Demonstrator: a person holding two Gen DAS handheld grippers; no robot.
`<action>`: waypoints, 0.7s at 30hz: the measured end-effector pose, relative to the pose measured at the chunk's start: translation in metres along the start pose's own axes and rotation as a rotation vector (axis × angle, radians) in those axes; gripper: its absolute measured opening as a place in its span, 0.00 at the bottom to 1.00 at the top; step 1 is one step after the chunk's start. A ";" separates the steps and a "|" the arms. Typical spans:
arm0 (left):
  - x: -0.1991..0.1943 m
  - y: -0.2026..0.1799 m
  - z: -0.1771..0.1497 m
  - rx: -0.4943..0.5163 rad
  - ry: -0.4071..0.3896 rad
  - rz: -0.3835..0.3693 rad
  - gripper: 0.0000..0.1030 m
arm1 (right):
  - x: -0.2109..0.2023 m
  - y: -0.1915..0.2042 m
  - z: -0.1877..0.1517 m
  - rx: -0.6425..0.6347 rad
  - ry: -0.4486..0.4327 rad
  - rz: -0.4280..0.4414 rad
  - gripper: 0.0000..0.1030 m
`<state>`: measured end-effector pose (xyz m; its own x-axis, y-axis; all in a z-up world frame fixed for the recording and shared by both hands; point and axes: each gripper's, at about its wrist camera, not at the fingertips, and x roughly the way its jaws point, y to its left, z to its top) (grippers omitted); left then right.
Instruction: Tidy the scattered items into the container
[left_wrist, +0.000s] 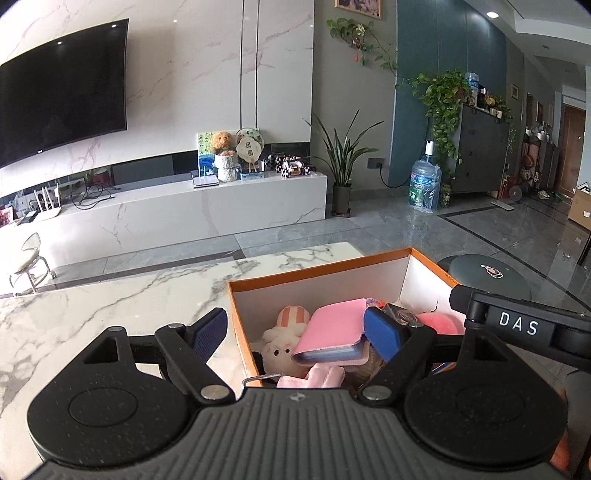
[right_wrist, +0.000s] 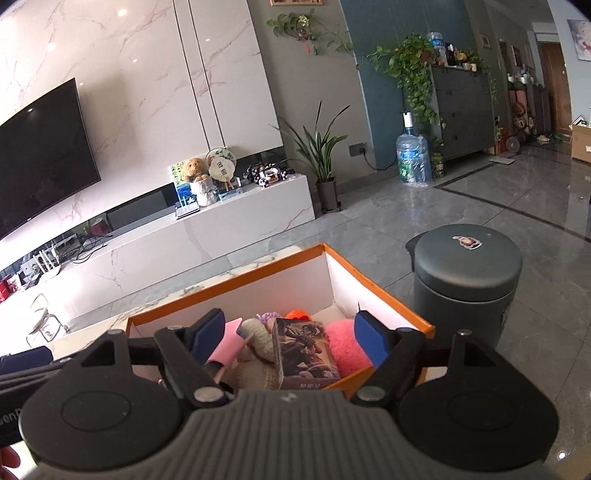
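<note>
From the L wrist cam I see bare marble table (left_wrist: 110, 302) on the left, nothing scattered on it that I can spot. L gripper (left_wrist: 295, 332) hangs over the box's near-left corner, jaws spread wide, holding nothing; left pad outside the wall, right pad over the contents.

Box (left_wrist: 317, 275): orange rim, white inside, on the table's right part, long axis running left-near to right-far. Cardboard, so light and stiff-ish; walls would flex if squeezed. I'd take it by a rim edge, if at all.

Inside, L to R: white plush (left_wrist: 280, 343) w/ striped top, soft, squashy, grab anywhere on the body. Pink wallet (left_wrist: 332, 332) lies on top, tilted, long axis roughly near-to-far, open end toward me; smooth cover, maybe slippery, so I'd pinch across the short side. Far right, a pink puff (left_wrist: 441, 323), light, compressible.

R wrist cam: R gripper (right_wrist: 291, 338) also over the box, jaws spread, empty. Between the pads stands a printed card box (right_wrist: 306, 354), upright, leaning slightly, face toward me; rigid, light, I'd grip across the narrow sides. Puff (right_wrist: 341, 345) touches its right side. Knit bits behind, too small to tell.

Right of the box, on the floor, a dark bin (right_wrist: 465, 280).

My guess: task nearly or fully done.
</note>
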<state>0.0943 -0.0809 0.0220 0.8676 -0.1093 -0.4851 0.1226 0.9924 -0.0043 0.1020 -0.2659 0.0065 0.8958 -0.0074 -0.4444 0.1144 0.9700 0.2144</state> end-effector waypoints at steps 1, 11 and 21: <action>-0.005 0.000 -0.001 0.003 -0.009 -0.002 0.93 | -0.007 0.003 0.000 -0.015 0.003 -0.024 0.78; -0.054 -0.003 0.001 0.037 -0.136 0.053 0.94 | -0.062 0.028 0.000 -0.133 -0.041 -0.080 0.82; -0.080 -0.007 -0.004 0.035 -0.190 0.039 0.94 | -0.106 0.033 -0.004 -0.152 -0.111 -0.114 0.84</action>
<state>0.0223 -0.0792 0.0577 0.9471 -0.0826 -0.3101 0.1010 0.9939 0.0436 0.0096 -0.2322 0.0571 0.9233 -0.1380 -0.3584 0.1593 0.9868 0.0305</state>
